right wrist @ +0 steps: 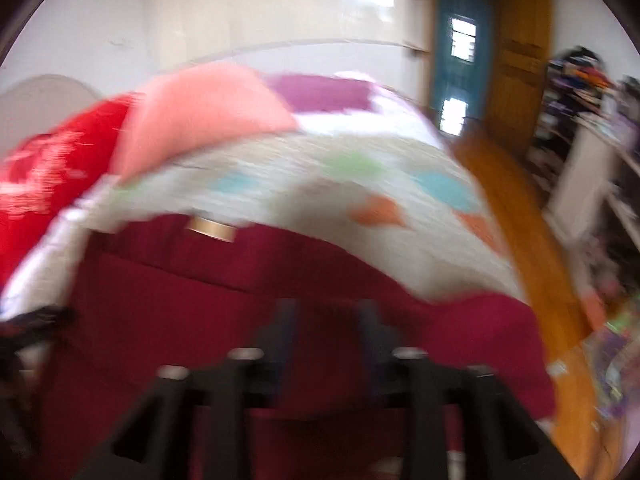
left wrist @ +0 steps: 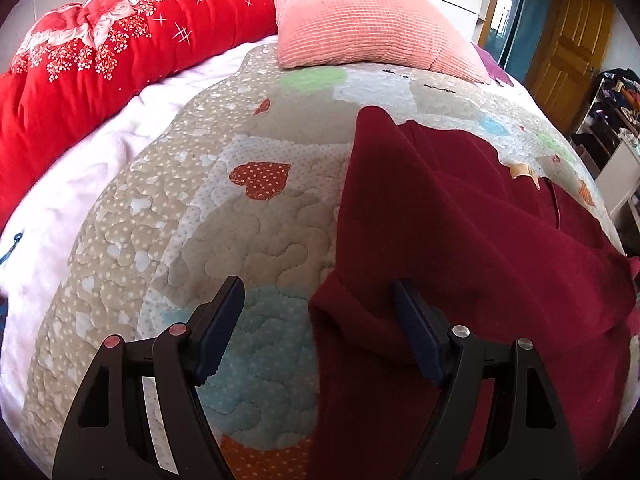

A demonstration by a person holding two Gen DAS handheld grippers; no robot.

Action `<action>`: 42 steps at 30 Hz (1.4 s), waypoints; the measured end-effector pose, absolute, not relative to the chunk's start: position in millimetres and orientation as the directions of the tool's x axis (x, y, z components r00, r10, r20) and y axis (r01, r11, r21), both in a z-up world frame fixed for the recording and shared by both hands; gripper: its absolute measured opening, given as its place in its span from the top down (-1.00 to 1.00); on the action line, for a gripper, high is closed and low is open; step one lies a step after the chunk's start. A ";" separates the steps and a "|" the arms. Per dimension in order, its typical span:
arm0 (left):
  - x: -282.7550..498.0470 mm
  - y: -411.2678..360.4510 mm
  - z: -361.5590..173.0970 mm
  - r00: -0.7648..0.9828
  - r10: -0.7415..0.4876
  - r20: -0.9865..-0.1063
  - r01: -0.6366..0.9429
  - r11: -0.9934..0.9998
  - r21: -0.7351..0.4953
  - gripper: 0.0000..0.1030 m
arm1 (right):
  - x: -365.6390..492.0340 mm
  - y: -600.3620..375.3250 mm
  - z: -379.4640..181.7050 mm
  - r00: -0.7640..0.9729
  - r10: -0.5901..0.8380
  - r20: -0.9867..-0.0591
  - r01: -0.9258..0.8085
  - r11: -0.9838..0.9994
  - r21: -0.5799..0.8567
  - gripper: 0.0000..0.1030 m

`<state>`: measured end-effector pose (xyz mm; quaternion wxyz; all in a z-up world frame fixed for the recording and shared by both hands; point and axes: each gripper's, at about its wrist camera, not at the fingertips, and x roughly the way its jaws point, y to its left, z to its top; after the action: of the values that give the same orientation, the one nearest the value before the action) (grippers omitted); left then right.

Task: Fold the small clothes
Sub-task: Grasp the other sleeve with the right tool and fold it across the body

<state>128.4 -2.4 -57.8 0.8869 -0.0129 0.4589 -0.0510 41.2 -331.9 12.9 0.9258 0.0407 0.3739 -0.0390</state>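
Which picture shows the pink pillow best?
The left wrist view. There the pink pillow is sharp, with its ribbed stripes clear, lying on the patterned quilt beside the red blanket. In the right wrist view the pillow is only a blurry pink shape, with no texture to see.

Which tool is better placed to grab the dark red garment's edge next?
Probably left: the left tool stands open astride the dark red fabric garment edge. The right tool's view is blurred.
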 end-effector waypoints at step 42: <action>60.7 -54.8 -6.7 0.684 -0.076 -0.726 0.146 0.989 0.034 -0.55 | -28.2 -156.6 101.5 0.779 0.328 -0.534 -0.344 0.936 0.073 -0.10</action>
<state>60.7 -54.8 -6.7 0.9164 0.0444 0.3931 -0.0605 -28.2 -156.6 101.5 0.9431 -0.0144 0.2804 0.1779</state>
